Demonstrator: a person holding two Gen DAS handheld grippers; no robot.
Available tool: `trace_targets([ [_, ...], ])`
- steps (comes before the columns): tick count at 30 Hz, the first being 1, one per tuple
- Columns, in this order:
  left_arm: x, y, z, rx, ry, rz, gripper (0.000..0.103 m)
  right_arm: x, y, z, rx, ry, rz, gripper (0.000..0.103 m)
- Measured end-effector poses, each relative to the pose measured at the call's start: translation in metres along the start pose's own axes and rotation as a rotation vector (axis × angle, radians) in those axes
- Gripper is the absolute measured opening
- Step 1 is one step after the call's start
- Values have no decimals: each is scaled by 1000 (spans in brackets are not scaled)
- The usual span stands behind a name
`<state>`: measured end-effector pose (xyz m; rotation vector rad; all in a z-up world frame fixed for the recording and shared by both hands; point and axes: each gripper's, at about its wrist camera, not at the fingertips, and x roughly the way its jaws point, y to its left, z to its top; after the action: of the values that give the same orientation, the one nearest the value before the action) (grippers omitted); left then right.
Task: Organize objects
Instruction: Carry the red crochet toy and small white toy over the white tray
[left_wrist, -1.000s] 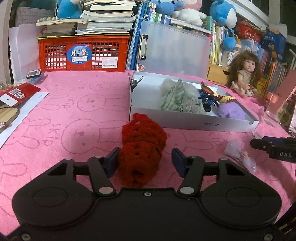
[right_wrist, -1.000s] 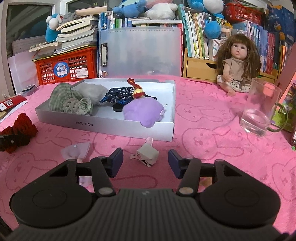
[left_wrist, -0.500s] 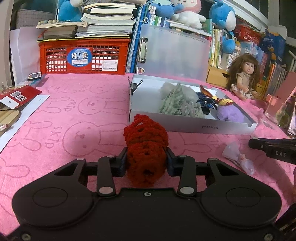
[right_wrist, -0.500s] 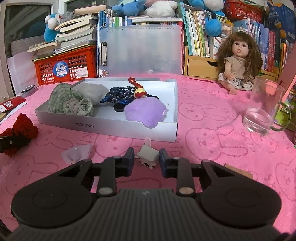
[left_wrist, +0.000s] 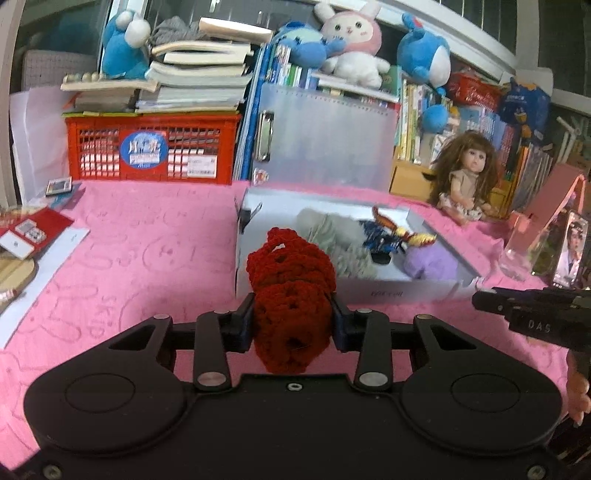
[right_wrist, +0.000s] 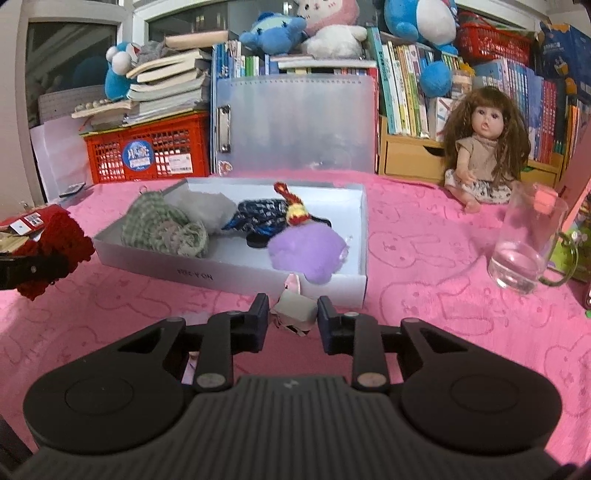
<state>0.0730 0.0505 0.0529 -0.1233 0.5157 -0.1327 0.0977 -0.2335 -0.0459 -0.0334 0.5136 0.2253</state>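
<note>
My left gripper (left_wrist: 293, 317) is shut on a red crocheted roll (left_wrist: 290, 291), held just above the pink cloth in front of the white box (left_wrist: 369, 293). The same red roll (right_wrist: 55, 243) shows at the left edge of the right wrist view. My right gripper (right_wrist: 290, 314) is shut on a small grey and white toy with a pink ear (right_wrist: 295, 308), close to the near wall of the white box (right_wrist: 229, 275). Inside the box lie a green checked cloth (right_wrist: 162, 227), a dark blue knit piece (right_wrist: 258, 216) and a purple plush (right_wrist: 308, 251).
A glass mug with water (right_wrist: 524, 247) stands to the right, a doll (right_wrist: 480, 147) sits behind it. A red basket (left_wrist: 151, 147), a clear file case (right_wrist: 295, 122) and shelves of books line the back. Red cards (left_wrist: 29, 230) lie at left.
Both grippers closed: the left onto the red roll, the right onto the small toy. The left gripper then rose, lifting the roll toward the box.
</note>
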Motion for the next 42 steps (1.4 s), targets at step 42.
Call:
trace_targets([
  [42,97,-31,48,5,36,-33,37,65,5,47,81,45,83,32],
])
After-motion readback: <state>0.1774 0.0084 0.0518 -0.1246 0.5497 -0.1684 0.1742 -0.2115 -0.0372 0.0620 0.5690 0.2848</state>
